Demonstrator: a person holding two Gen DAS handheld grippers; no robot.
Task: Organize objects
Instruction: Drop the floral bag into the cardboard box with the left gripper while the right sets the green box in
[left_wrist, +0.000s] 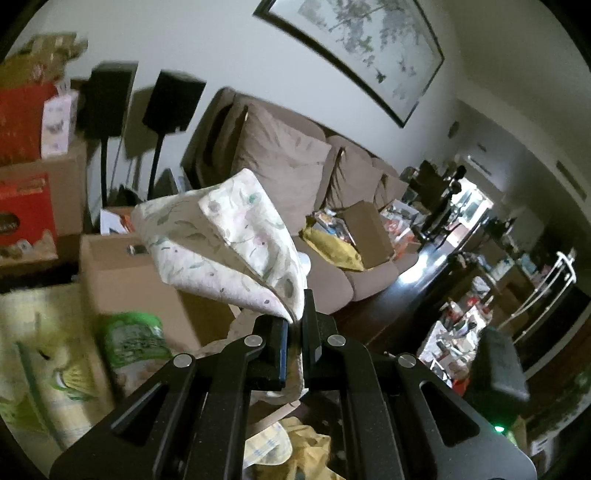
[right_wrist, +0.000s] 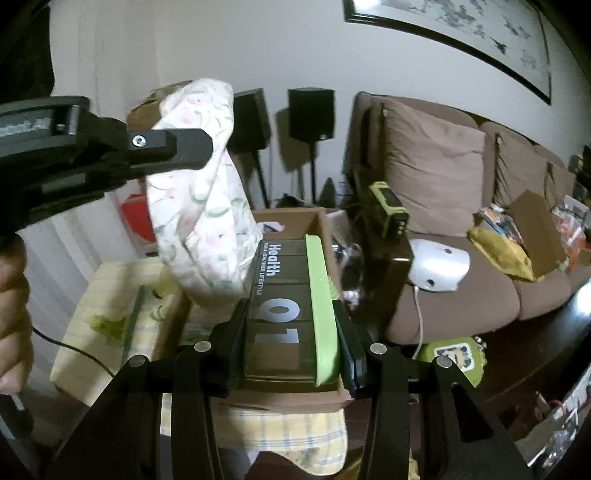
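A white cloth with a green and pink floral print (left_wrist: 225, 240) hangs in the air, and my left gripper (left_wrist: 295, 325) is shut on its lower edge. The right wrist view shows that same cloth (right_wrist: 199, 206) dangling from the left gripper (right_wrist: 199, 147), which reaches in from the left. My right gripper (right_wrist: 291, 332) is shut on a long dark pill box with a green side (right_wrist: 288, 306), printed "Health" and "01". It holds the pill box above an open cardboard box (right_wrist: 291, 221).
A brown sofa (left_wrist: 291, 166) carries a yellow bag (left_wrist: 332, 243), a small carton and a white device (right_wrist: 439, 266). Cardboard boxes (left_wrist: 122, 273), red cartons and two black speakers (right_wrist: 310, 114) stand by the wall. A yellow checked cloth (right_wrist: 110, 295) covers a surface below. A hand (right_wrist: 11, 314) shows at left.
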